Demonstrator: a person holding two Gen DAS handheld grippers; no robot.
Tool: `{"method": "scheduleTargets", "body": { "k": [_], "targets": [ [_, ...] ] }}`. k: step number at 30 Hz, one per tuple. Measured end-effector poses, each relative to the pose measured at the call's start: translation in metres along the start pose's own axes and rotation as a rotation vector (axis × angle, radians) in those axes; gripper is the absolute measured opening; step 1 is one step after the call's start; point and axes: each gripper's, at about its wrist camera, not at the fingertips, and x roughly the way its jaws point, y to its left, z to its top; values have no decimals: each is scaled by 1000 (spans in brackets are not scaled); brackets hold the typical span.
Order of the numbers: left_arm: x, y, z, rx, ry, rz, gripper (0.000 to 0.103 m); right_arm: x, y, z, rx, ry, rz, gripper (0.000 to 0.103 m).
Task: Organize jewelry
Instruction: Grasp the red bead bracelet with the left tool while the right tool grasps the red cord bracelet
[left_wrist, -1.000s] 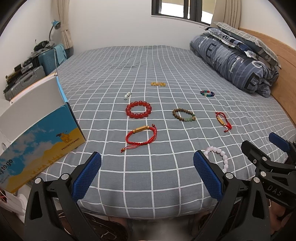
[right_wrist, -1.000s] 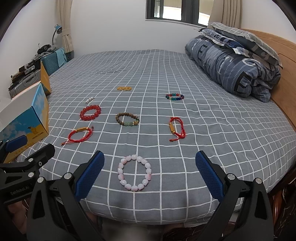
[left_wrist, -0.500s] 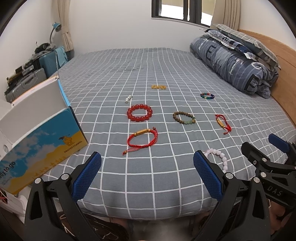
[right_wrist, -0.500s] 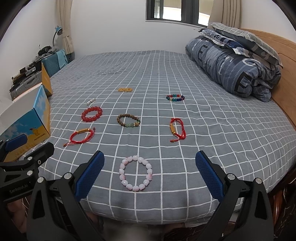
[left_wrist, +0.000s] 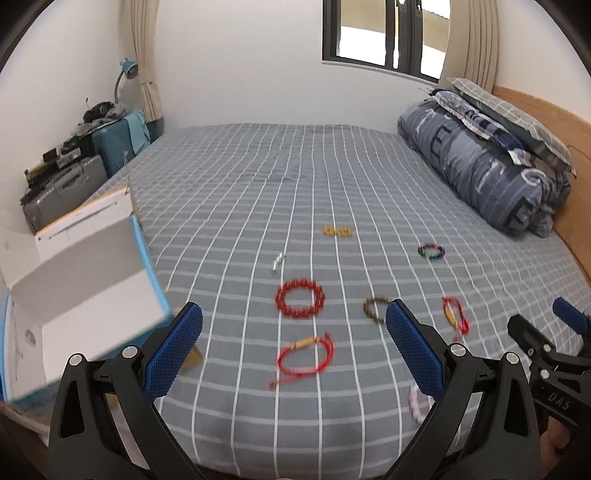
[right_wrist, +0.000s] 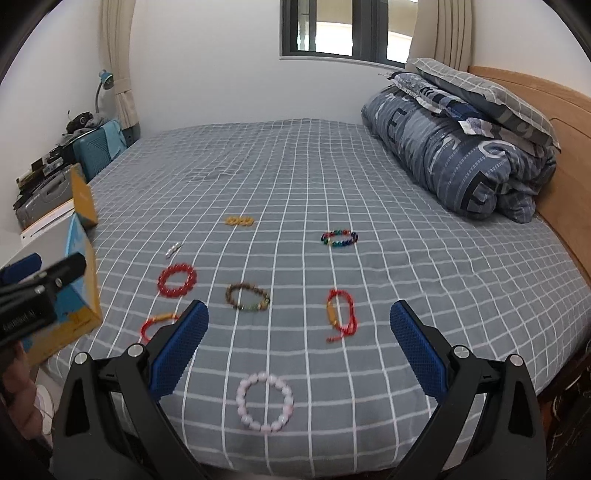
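Note:
Several bracelets lie on the grey checked bed (left_wrist: 258, 192). In the left wrist view: a red bead bracelet (left_wrist: 300, 298), a red cord bracelet (left_wrist: 305, 355), a brown bead bracelet (left_wrist: 375, 308), a second red cord bracelet (left_wrist: 455, 314), a multicolour one (left_wrist: 430, 251). In the right wrist view a pink bead bracelet (right_wrist: 265, 401) lies nearest, with the brown one (right_wrist: 247, 297) and red cord one (right_wrist: 340, 314) beyond. My left gripper (left_wrist: 294, 349) is open and empty above the bed's near edge. My right gripper (right_wrist: 299, 347) is open and empty above the pink bracelet.
An open blue and yellow box (left_wrist: 81, 280) stands at the bed's left edge, also in the right wrist view (right_wrist: 70, 291). A folded blue quilt and pillows (left_wrist: 491, 162) lie at the right by the wooden headboard. Suitcases (left_wrist: 62, 184) stand left of the bed.
Both grippers have risen and tilted up, so the bed and bracelets sit lower in view. The box has come closer to the left gripper. Nothing was gripped.

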Motion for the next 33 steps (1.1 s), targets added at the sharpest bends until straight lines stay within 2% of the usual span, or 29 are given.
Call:
{"method": "scheduleTargets", "body": {
  "k": [6, 13, 21, 28, 31, 33],
  "targets": [
    [44, -5, 36, 1, 31, -20, 97, 42, -4, 34, 6, 42, -16, 95],
    [137, -10, 56, 7, 175, -16, 97, 119, -8, 43, -11, 156, -25, 95],
    [211, -8, 32, 10, 326, -6, 97, 192, -14, 20, -8, 302, -20, 95],
    [242, -12, 11, 52, 387, 36, 97, 215, -21, 0, -3, 372, -40, 95],
    [258, -12, 1, 63, 427, 50, 97, 223, -30, -4, 32, 404, -15, 95],
    [266, -11, -3, 59, 450, 53, 97, 229, -37, -5, 50, 415, -29, 95]
  ]
}}
